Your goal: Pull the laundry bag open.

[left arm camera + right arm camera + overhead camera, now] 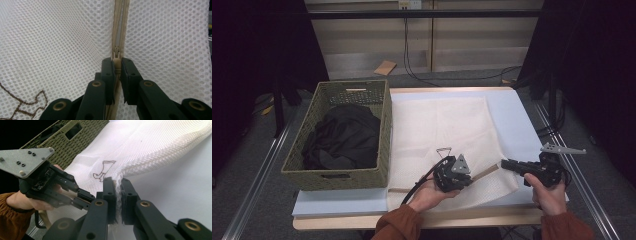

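The mesh laundry bag (447,130) is white with a fine honeycomb of holes, a beige zipper (117,53) and a small brown embroidered outline (104,170). At far left, the woven basket (384,127) is olive green and holds black clothing (344,137). The worktop (512,107) is pale blue; both grippers are black.

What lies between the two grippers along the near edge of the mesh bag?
In the high view, the bag's beige zipper strip spans from left gripper to right gripper.

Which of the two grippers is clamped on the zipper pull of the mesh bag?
The left gripper: it pinches the zipper pull; the right gripper grips only a mesh bag corner.
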Demonstrator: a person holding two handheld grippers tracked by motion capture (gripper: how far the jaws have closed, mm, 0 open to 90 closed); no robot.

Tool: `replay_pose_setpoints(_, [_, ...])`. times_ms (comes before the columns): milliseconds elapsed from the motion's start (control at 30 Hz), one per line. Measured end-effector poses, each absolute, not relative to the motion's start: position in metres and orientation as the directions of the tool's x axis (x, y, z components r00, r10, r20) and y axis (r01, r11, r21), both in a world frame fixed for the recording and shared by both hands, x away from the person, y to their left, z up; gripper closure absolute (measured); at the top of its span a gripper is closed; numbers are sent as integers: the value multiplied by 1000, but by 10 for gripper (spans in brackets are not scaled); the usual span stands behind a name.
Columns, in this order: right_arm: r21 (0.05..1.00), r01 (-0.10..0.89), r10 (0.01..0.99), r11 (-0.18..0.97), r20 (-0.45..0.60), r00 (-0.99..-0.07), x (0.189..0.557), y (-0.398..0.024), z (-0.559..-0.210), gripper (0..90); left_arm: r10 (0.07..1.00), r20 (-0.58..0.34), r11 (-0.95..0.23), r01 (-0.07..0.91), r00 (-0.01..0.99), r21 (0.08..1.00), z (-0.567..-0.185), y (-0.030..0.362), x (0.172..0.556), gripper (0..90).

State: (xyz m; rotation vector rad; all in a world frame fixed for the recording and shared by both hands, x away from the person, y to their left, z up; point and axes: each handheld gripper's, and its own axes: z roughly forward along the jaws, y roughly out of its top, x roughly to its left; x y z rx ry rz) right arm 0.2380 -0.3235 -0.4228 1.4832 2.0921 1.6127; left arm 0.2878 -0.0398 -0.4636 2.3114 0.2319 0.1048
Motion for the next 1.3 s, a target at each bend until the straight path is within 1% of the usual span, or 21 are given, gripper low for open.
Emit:
replay_pose_setpoints(67, [792, 608, 737, -44, 436, -515, 238, -324, -423, 848, 207, 3, -663, 138, 978, 736, -464, -38, 287, 815])
replay_pose_setpoints(100, [791, 610, 736, -44, 439, -515, 237, -324, -423, 848, 198, 20, -679, 122, 980, 724, -462, -36, 288, 816])
replay_pose_setpoints(167, [789, 613, 737, -46, 440, -512, 237, -324, -424, 848, 213, 5, -658, 139, 977, 740, -463, -34, 287, 816])
replay_pose_setpoints(233, [790, 612, 739, -45, 438, -511, 237, -324, -424, 848, 185, 24, -681, 110, 982, 724, -462, -30, 289, 816])
replay_pose_setpoints(267, [791, 610, 740, -45, 437, -512, 237, -324, -423, 848, 213, 3, -665, 143, 977, 733, -463, -31, 287, 815])
replay_pose_setpoints(300, [794, 607, 742, -42, 432, -513, 237, -325, -423, 848, 218, 4, -656, 143, 976, 741, -464, -30, 287, 816])
replay_pose_setpoints(400, [790, 612, 741, -47, 438, -508, 236, -324, -422, 848, 188, 29, -686, 110, 982, 719, -462, -27, 290, 815])
replay_pose_setpoints(500, [793, 608, 741, -46, 435, -512, 236, -326, -421, 848, 191, 29, -691, 113, 981, 714, -461, -26, 290, 815])
replay_pose_setpoints(533, [793, 608, 742, -47, 435, -510, 236, -326, -421, 848, 218, 9, -675, 144, 976, 723, -462, -27, 288, 816])
replay_pose_setpoints(600, [790, 611, 740, -47, 438, -510, 236, -325, -422, 847, 214, 8, -670, 141, 977, 729, -463, -26, 288, 816])
replay_pose_setpoints(633, [790, 612, 741, -46, 438, -509, 236, -326, -423, 848, 194, 24, -691, 119, 981, 713, -462, -24, 290, 815])
replay_pose_setpoints(733, [791, 610, 741, -47, 437, -510, 236, -326, -423, 847, 193, 28, -702, 118, 981, 702, -460, -23, 289, 815])
replay_pose_setpoints(867, [794, 606, 742, -40, 430, -514, 236, -325, -423, 847, 214, 5, -676, 144, 977, 723, -463, -23, 287, 815])
replay_pose_setpoints(933, [794, 607, 743, -37, 428, -514, 236, -325, -423, 847, 206, 22, -703, 132, 978, 699, -463, -23, 287, 816])
replay_pose_setpoints(967, [795, 605, 743, -38, 427, -515, 236, -325, -423, 848, 212, 45, -719, 125, 976, 684, -464, -22, 287, 900])
replay_pose_setpoints(1033, [798, 601, 746, -48, 429, -510, 235, -329, -421, 847, 210, 10, -705, 144, 978, 694, -467, -12, 292, 900])
replay_pose_setpoints(1133, [795, 605, 740, -51, 436, -512, 235, -331, -423, 848, 245, -22, -656, 183, 969, 733, -466, -4, 295, 900])
replay_pose_setpoints(1167, [789, 612, 745, -53, 440, -502, 235, -330, -423, 848, 250, -34, -635, 191, 968, 748, -465, -3, 297, 900])
replay_pose_setpoints(1200, [793, 607, 741, -45, 434, -512, 235, -329, -423, 848, 251, -40, -641, 197, 967, 742, -463, -2, 298, 900])
replay_pose_setpoints(1233, [794, 607, 743, -40, 430, -513, 236, -328, -423, 848, 243, -64, -611, 204, 968, 765, -464, -4, 298, 900])
replay_pose_setpoints(1300, [797, 603, 739, -39, 429, -519, 236, -326, -421, 848, 227, -57, -601, 186, 972, 777, -466, -11, 294, 864])
